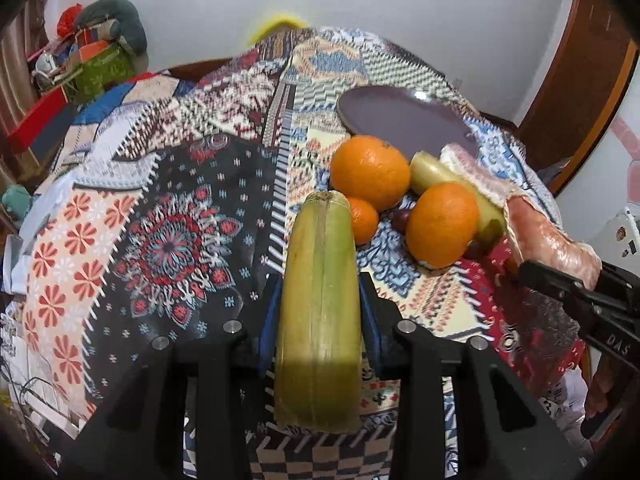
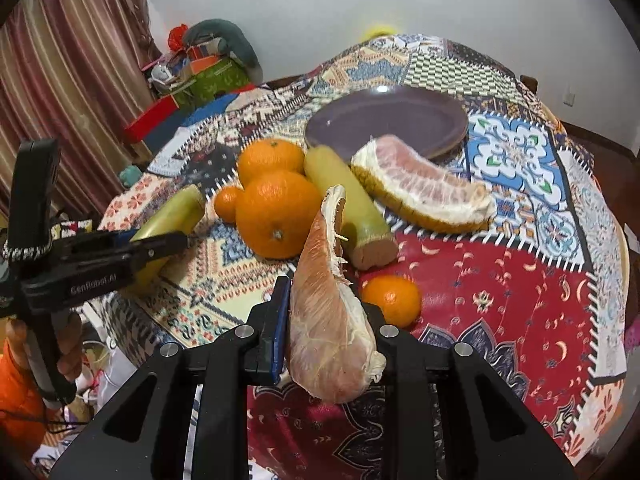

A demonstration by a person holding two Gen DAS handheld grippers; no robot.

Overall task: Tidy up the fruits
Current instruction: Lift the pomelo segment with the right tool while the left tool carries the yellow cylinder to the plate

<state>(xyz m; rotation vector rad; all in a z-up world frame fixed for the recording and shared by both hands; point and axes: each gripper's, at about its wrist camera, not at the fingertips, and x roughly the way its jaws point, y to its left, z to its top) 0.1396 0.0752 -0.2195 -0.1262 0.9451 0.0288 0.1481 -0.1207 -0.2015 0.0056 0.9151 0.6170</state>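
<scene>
My left gripper (image 1: 320, 300) is shut on a yellow-green sugarcane piece (image 1: 320, 300), held above the patterned tablecloth; it also shows in the right wrist view (image 2: 172, 216). My right gripper (image 2: 328, 320) is shut on a peeled pink pomelo segment (image 2: 328, 320), seen at the right of the left wrist view (image 1: 548, 236). On the cloth lie two large oranges (image 2: 276, 212) (image 2: 270, 156), a small tangerine (image 2: 227, 204), another tangerine (image 2: 394, 300), a second sugarcane piece (image 2: 344, 200) and a pomelo wedge with rind (image 2: 420, 184). An empty purple plate (image 2: 400, 116) stands behind them.
The table's patterned cloth (image 2: 520, 280) drops away at the right and near edges. A pile of boxes and bags (image 2: 204, 68) stands by a striped curtain (image 2: 68, 72) at the back left. A wooden door (image 1: 576, 80) is at the right.
</scene>
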